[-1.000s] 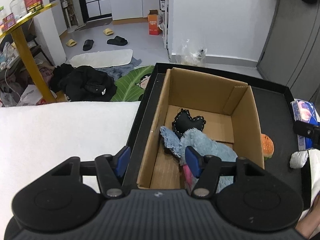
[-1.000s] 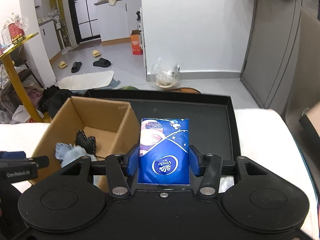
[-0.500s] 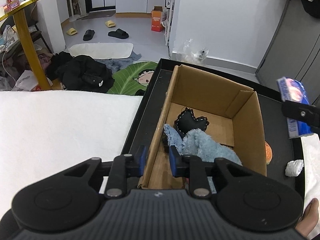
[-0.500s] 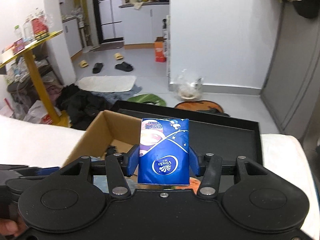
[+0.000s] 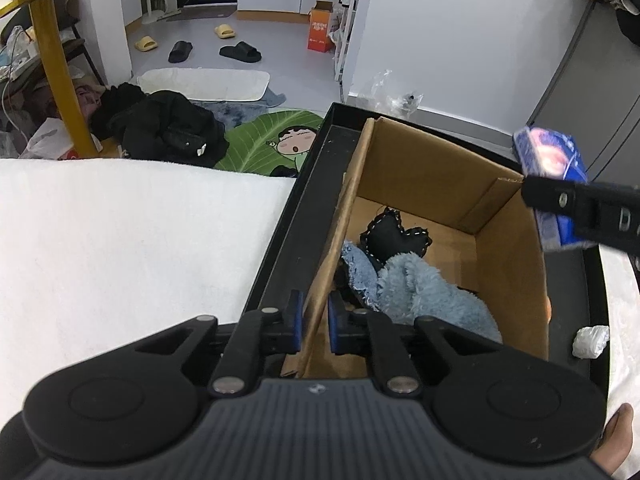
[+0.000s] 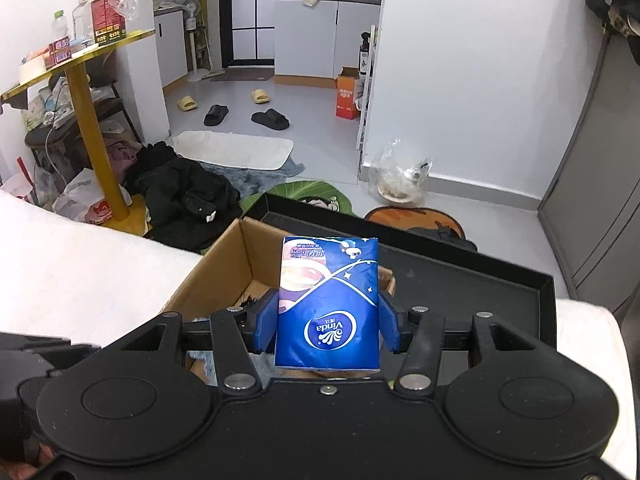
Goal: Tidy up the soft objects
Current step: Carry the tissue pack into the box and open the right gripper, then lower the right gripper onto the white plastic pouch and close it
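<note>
A cardboard box (image 5: 448, 168) stands in a black tray (image 5: 304, 200). Inside it lie a black heart-shaped cushion (image 5: 394, 236) and a blue fluffy soft toy (image 5: 424, 296). My left gripper (image 5: 314, 322) is shut on the box's left wall near its front corner. My right gripper (image 6: 327, 322) is shut on a blue Vinda tissue pack (image 6: 329, 300) and holds it in the air over the box's right wall; the pack also shows in the left wrist view (image 5: 554, 176). The box (image 6: 232, 256) lies below and to the left of the pack.
A crumpled white wad (image 5: 591, 341) lies in the tray right of the box, next to a partly hidden orange object (image 5: 549, 307). The tray sits on a white padded surface (image 5: 120, 240). Beyond its far edge are the floor, dark clothes (image 5: 160, 128) and a yellow table leg (image 5: 60, 76).
My left gripper closed onto the box's left wall. My right gripper lifted the tissue pack and carried it leftward over the box.
</note>
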